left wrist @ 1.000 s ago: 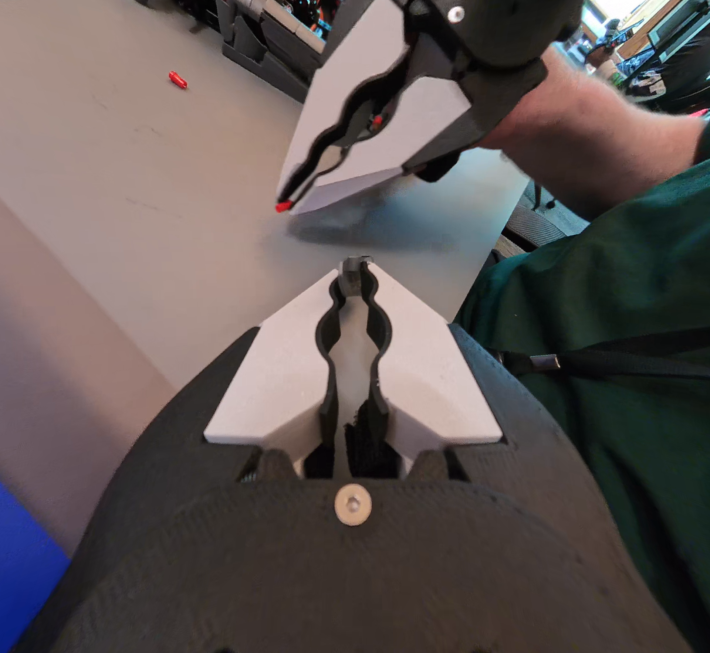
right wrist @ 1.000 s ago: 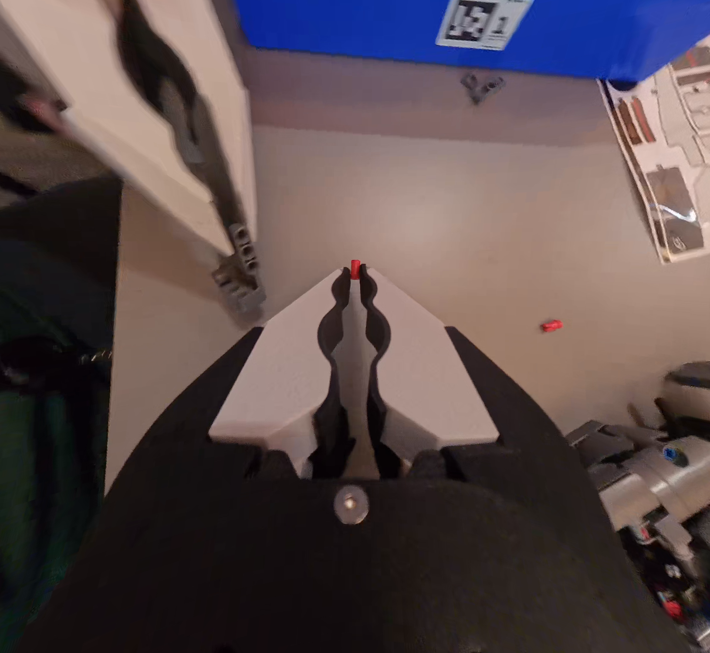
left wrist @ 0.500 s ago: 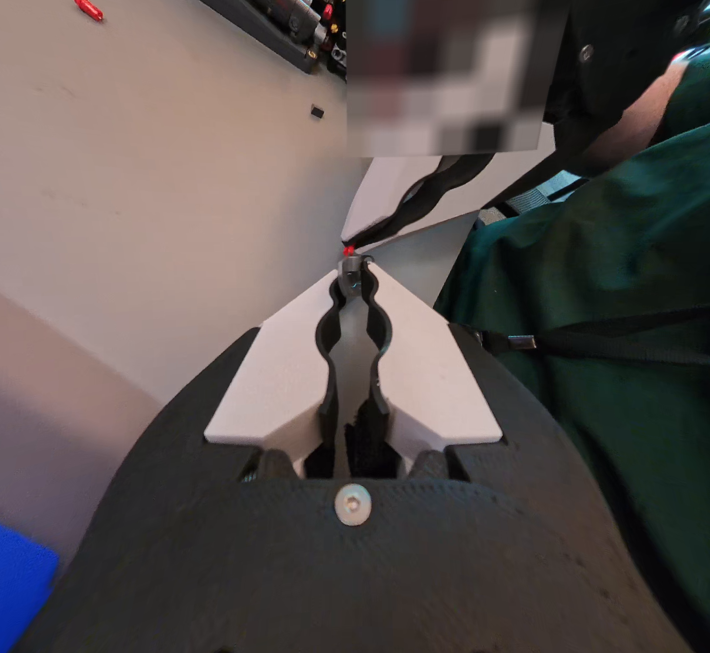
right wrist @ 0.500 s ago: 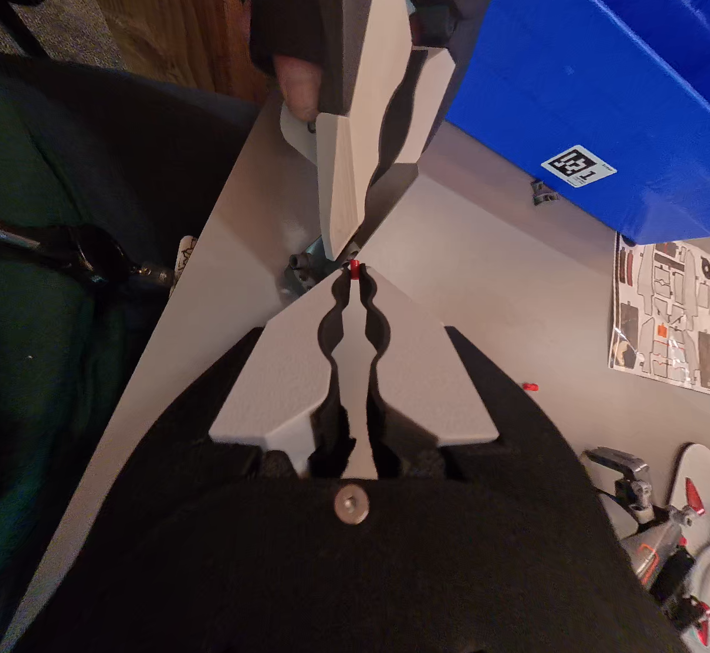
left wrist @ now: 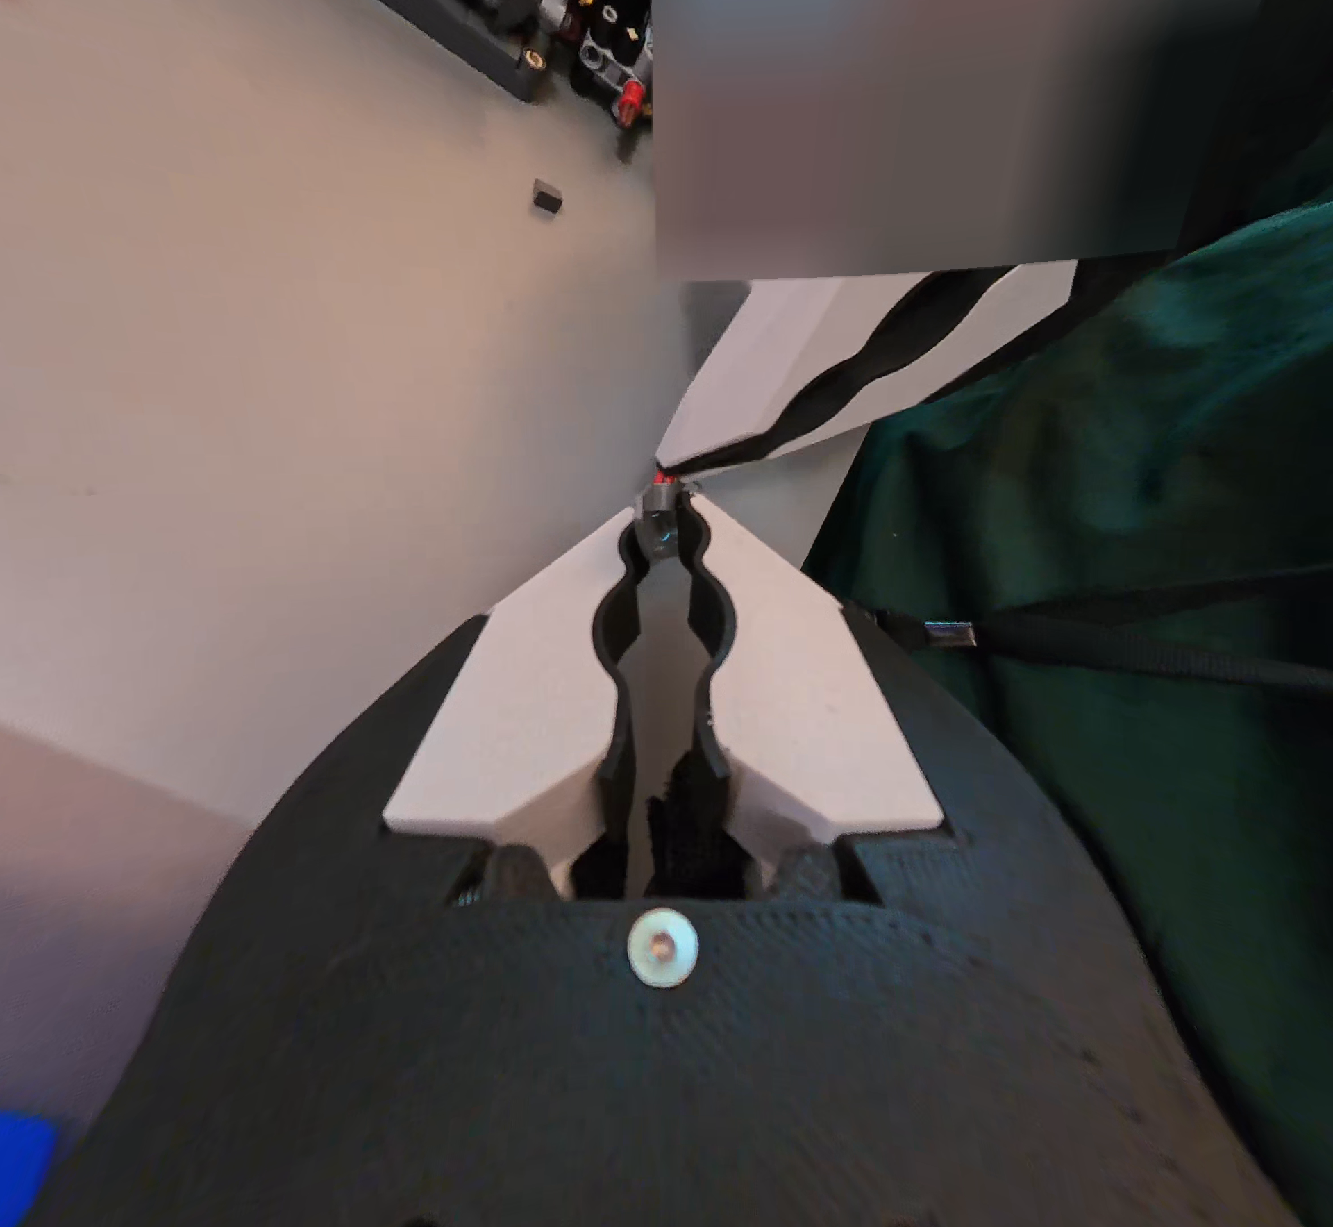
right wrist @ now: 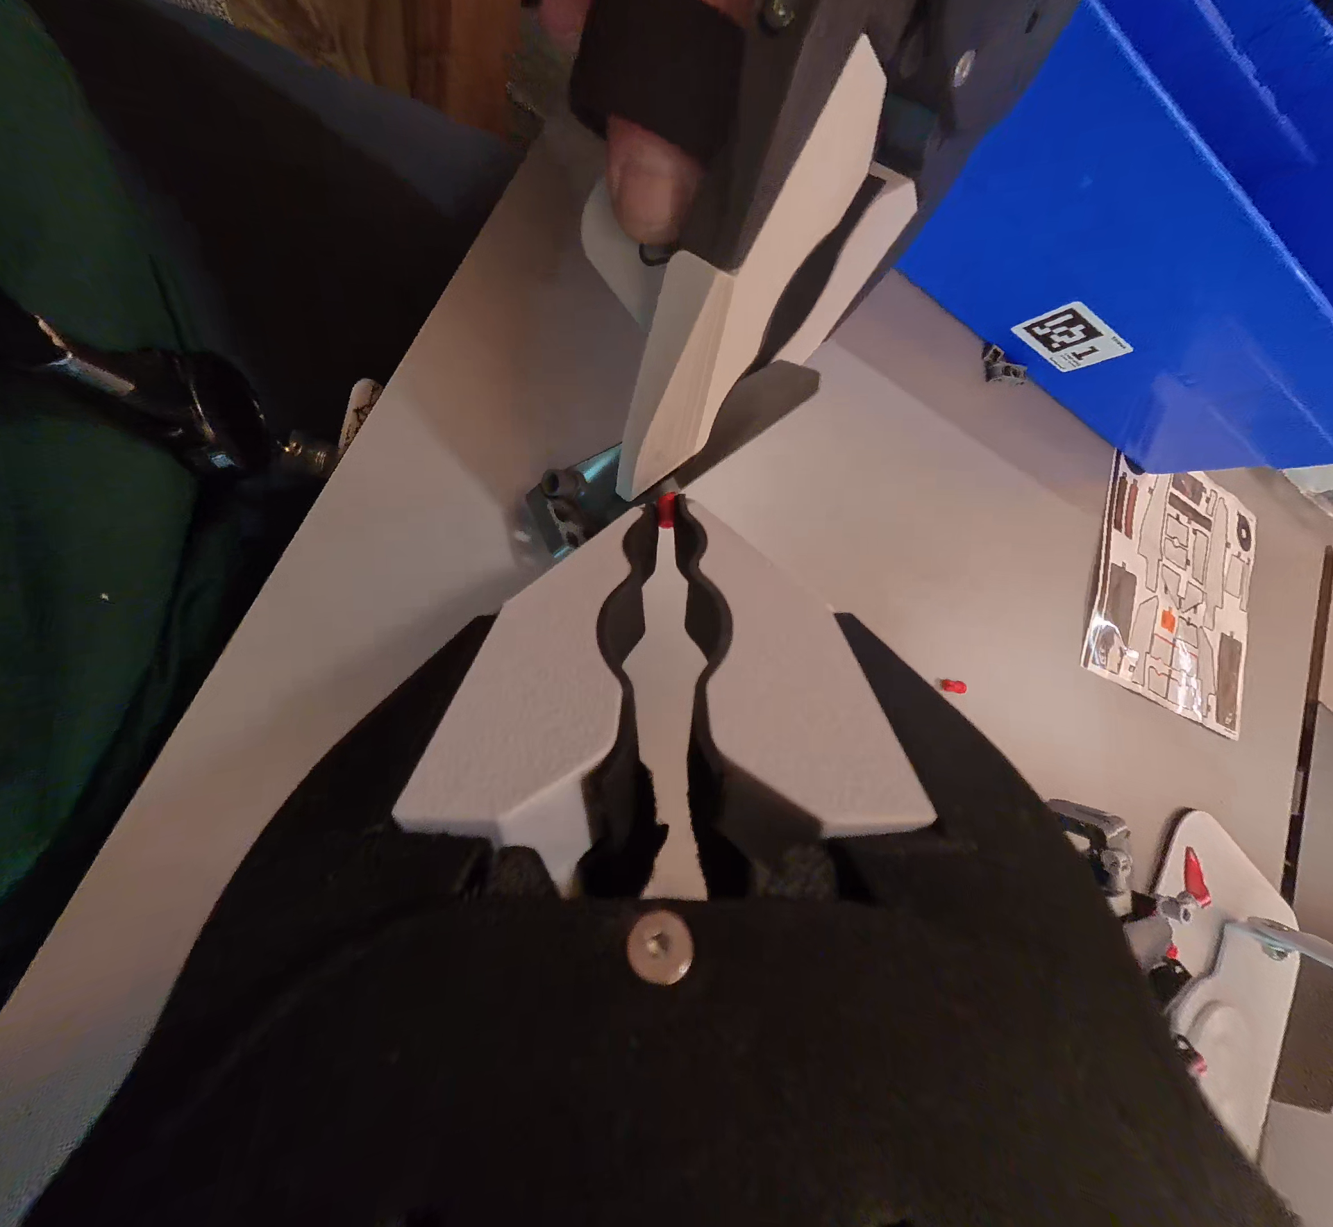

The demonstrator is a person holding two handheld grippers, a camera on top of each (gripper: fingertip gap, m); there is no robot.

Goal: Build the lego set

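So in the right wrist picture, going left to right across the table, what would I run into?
Grey lego piece → red pin pinched in the right gripper → loose red pin on the table → sticker sheet, with the blue bin behind.

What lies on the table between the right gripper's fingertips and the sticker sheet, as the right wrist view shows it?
One loose red pin on bare grey table, between the right gripper and the sticker sheet, in the right wrist view.
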